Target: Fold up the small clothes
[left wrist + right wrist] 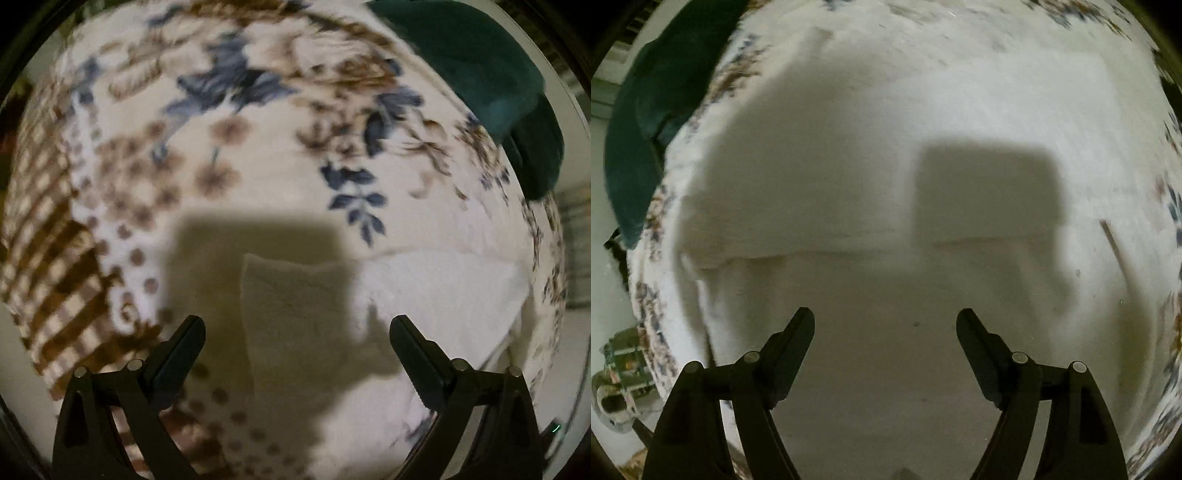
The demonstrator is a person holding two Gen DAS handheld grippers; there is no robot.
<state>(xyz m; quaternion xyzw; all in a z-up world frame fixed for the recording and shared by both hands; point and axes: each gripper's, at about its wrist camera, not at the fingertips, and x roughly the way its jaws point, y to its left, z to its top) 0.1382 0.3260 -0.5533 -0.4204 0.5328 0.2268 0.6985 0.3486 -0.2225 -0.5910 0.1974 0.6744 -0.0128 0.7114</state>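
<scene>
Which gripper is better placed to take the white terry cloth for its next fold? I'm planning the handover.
Probably the left gripper: its open jaws straddle a corner of the white terry cloth on the floral blanket. The right gripper, also open, faces flat mid-cloth, no edge between its fingers.

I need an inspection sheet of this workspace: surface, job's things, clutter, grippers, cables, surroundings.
Surface: floral blanket, cream with blue and brown print.
Job's things: white towel-like cloth spread on the blanket, a fold edge across it; its corner lies under the left gripper's shadow.
Clutter: dark green cloth at the blanket's edge.
Grippers: left gripper open, empty; right gripper open, empty, over the white cloth.
Cables: nothing seen.
Surroundings: pale floor; blurred.
</scene>
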